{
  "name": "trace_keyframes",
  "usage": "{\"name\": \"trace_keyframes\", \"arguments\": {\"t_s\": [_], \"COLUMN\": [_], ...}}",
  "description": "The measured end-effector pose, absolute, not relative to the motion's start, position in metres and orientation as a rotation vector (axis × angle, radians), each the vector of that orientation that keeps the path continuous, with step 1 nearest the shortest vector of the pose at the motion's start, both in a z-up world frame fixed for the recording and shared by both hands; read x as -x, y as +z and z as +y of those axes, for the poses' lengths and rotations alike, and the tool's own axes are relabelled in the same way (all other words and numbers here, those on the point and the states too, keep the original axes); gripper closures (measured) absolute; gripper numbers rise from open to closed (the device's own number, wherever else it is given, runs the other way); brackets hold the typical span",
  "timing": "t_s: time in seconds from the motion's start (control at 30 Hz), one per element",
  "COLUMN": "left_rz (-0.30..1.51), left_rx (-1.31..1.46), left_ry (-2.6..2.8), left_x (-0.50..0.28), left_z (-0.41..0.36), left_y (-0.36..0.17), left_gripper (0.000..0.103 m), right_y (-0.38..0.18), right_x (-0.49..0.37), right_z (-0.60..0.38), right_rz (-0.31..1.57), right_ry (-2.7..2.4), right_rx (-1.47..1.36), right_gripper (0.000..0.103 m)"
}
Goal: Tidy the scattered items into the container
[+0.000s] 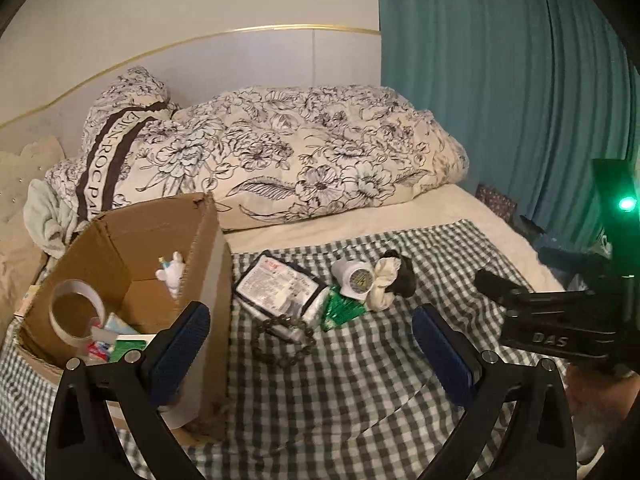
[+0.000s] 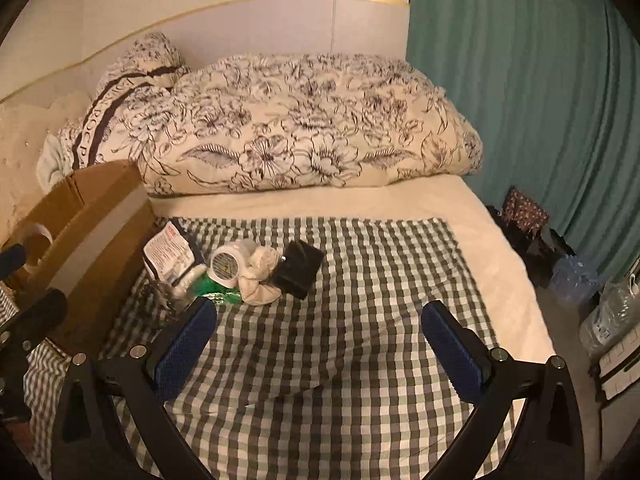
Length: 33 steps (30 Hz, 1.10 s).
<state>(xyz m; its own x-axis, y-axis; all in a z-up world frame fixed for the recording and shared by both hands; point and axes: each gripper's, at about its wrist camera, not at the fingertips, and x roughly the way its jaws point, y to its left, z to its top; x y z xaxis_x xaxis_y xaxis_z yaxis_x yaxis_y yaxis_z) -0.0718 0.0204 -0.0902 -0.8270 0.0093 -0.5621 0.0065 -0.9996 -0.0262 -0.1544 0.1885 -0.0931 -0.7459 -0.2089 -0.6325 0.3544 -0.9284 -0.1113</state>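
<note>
While the left gripper (image 1: 310,342) hangs spread and empty, the left wrist view shows a soft white sock bundle (image 1: 385,282) at one o'clock. It looks light and squashy; pinch its bulging middle. The bead string (image 1: 282,338) at twelve would slip. The cardboard box (image 1: 160,248) stands at ten.

In the right wrist view, the right gripper (image 2: 320,326) is likewise spread, holding nothing. The checkered cloth (image 2: 360,320) covers a yielding bed; teal curtain (image 2: 520,100) at two o'clock.

1 cardboard box (image 1: 120,248), 1 tape roll (image 1: 76,312), 1 bead bracelet (image 1: 280,340), 1 white jar (image 1: 354,278), 1 black wallet (image 2: 300,268)
</note>
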Motion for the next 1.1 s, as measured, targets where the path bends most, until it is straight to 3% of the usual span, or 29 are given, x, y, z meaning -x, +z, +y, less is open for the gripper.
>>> {"name": "trace_keyframes", "arguments": {"t_s": [0.5,1.1], "left_rz": [-0.058,-0.066], "left_rx": [1.069,1.245], "left_ry": [2.986,2.987], "left_x": [0.111,0.154], "left_z": [0.026,0.027], "left_y": [-0.145,-0.207], "left_gripper": [0.000,0.001], "right_y": [-0.112,-0.164], "right_x": [0.198,0.250], "right_z": [0.195,0.177], "right_rz": [0.217,0.238], "right_ry": [-2.656,-2.597], "right_rx": [-0.974,-1.082], "right_gripper": [0.000,0.000]}}
